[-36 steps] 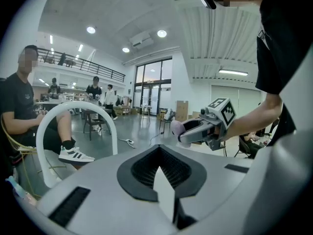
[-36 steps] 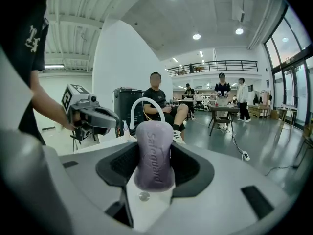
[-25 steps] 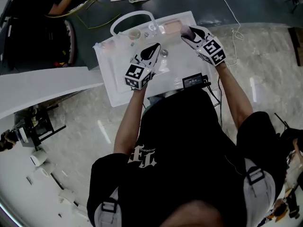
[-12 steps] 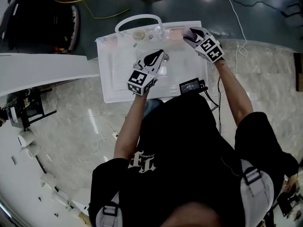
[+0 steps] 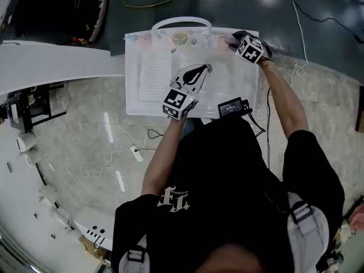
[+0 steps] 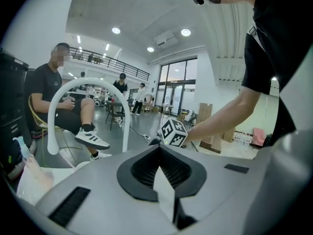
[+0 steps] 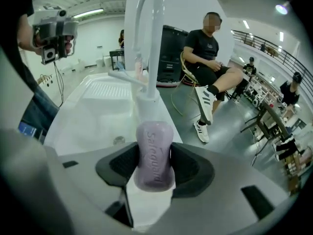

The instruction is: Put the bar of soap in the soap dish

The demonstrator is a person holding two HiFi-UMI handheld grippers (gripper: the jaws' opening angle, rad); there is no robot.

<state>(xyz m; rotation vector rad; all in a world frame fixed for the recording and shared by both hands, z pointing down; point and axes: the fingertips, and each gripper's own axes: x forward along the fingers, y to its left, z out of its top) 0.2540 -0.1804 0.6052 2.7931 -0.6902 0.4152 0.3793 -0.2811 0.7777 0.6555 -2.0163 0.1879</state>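
A lilac bar of soap with raised lettering stands between the jaws of my right gripper, which is shut on it. In the head view this right gripper is at the back right of the white sink, over a pale pinkish soap dish on the back ledge; the soap is hidden there. My left gripper hovers over the middle of the basin. Its jaws are shut with nothing between them.
A white arched faucet rises just ahead of the soap, with the drain in the basin to its left. Small toiletries stand on the back ledge. A seated person is beyond the sink. A black device sits on the sink's front edge.
The head view has shifted, so the sink sits further right in the picture. Both grippers keep nearly the same places over the sink, the right one still at the back ledge.
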